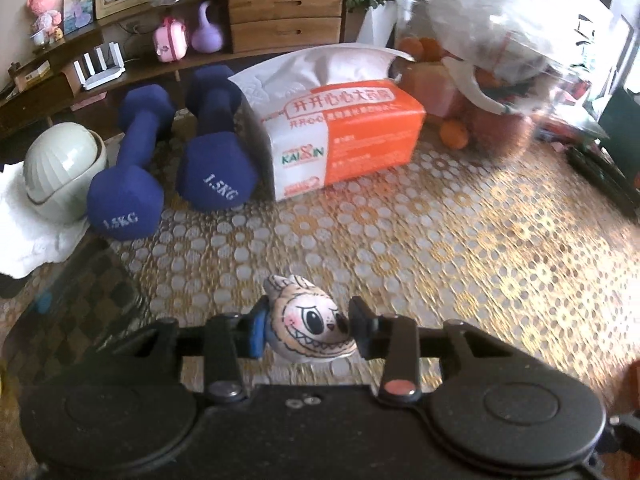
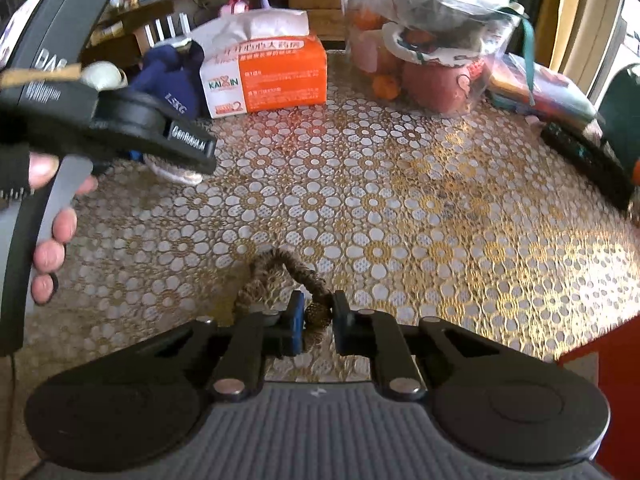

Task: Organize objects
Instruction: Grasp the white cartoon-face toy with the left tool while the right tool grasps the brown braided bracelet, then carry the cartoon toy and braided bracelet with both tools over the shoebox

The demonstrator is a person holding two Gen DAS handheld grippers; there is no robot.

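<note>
My left gripper (image 1: pixel 307 326) is shut on a small plush toy (image 1: pixel 310 322), cream with a toothy cartoon face, held just above the gold flower-patterned tablecloth (image 1: pixel 400 240). In the right wrist view my right gripper (image 2: pixel 318 322) is shut on a brown braided hair tie (image 2: pixel 298 274) whose loop trails onto the cloth ahead of the fingers. The left gripper's body (image 2: pixel 132 120) and the person's hand (image 2: pixel 52 220) that holds it fill the left side of that view; the plush (image 2: pixel 176 172) shows only as a pale edge beneath it.
Two blue dumbbells (image 1: pixel 168 152) lie at the back left beside an orange tissue pack (image 1: pixel 340 136). A pale round bin (image 1: pixel 60 168) sits on a white cloth at far left. A glass jar and bagged oranges (image 1: pixel 480 80) stand at the back right.
</note>
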